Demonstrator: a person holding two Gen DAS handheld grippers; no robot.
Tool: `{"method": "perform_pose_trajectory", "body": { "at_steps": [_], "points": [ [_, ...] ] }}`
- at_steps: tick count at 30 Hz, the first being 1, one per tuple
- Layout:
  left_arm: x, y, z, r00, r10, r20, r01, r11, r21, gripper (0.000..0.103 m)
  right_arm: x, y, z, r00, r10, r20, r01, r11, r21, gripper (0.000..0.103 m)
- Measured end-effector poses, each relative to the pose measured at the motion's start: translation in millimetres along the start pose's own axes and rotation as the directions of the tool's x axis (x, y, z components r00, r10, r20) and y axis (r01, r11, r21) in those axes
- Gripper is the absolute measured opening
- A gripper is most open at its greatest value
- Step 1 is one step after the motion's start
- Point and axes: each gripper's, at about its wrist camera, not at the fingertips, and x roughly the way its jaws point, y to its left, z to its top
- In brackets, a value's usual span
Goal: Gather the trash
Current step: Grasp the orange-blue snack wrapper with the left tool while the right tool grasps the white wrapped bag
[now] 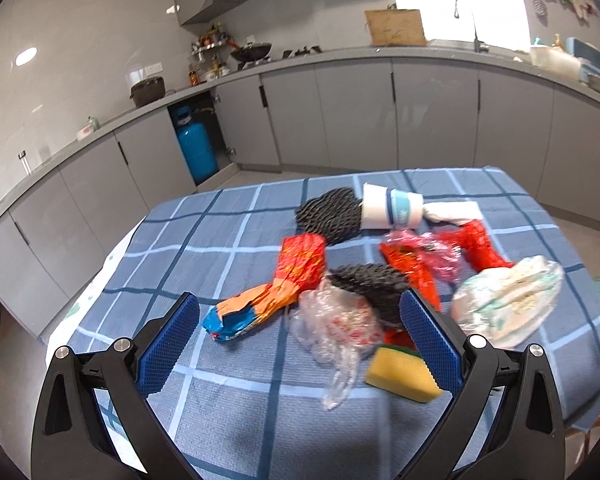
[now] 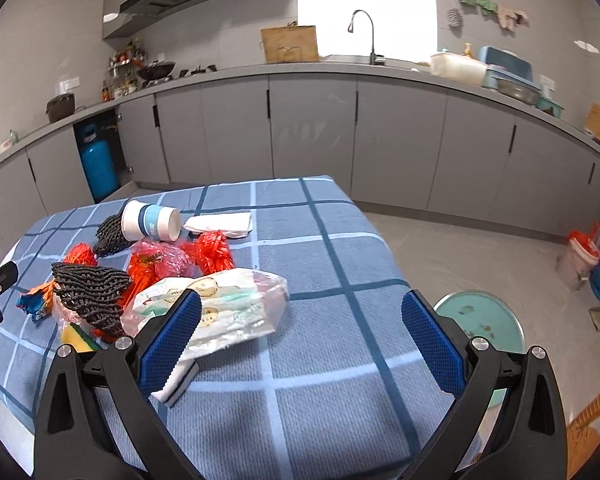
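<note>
Both tools gaping, empty; teal bin [image 2: 482, 320] by table only in rt view.

**Colours on the counter**

Tablecloth [image 1: 228, 248]: blue check, dark and pale blue lines. Paper cup [image 1: 390, 210]: white, blue band. Foam nets [image 1: 328, 214]: black mesh. Snack wrapper [image 1: 276, 288]: orange-red, blue end. Sponge [image 1: 400, 374]: yellow, green top. Plastic bag [image 1: 332, 328]: clear, red print. Net bag [image 2: 210, 252]: red. Gas cylinder [image 1: 196, 146]: blue. Cabinets [image 2: 312, 128]: grey. Hand-held gripper pads [image 1: 168, 344]: blue, frame black.
</note>
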Motion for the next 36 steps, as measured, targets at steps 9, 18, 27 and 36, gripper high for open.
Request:
{"method": "perform_pose_trajectory", "body": {
  "at_steps": [9, 18, 27, 36],
  "points": [
    [39.0, 59.2, -12.3, 0.987, 0.139, -0.082, -0.143, 0.989, -0.047, 0.099, 31.8, 19.0, -3.7, 1.0, 0.002, -0.023, -0.002, 1.0, -0.02, 0.098],
    [86.5, 81.6, -15.9, 0.977, 0.143, -0.16, -0.155, 0.986, -0.064, 0.099, 57.4, 32.8, -13.5, 0.998, 0.017, -0.053, -0.018, 0.999, -0.032, 0.098],
    [140.3, 54.3, -8.7, 0.981, 0.07, -0.183, -0.068, 0.998, 0.015, 0.099, 67.9, 34.5, -11.7, 0.998, -0.006, -0.066, 0.004, 0.999, -0.033, 0.098],
    [161.1, 59.5, -25.8, 0.973, -0.035, -0.229, 0.034, 0.999, -0.009, 0.071, 83.4, 46.0, -16.9, 0.994, -0.021, -0.106, 0.014, 0.998, -0.063, 0.098]
  ]
}}
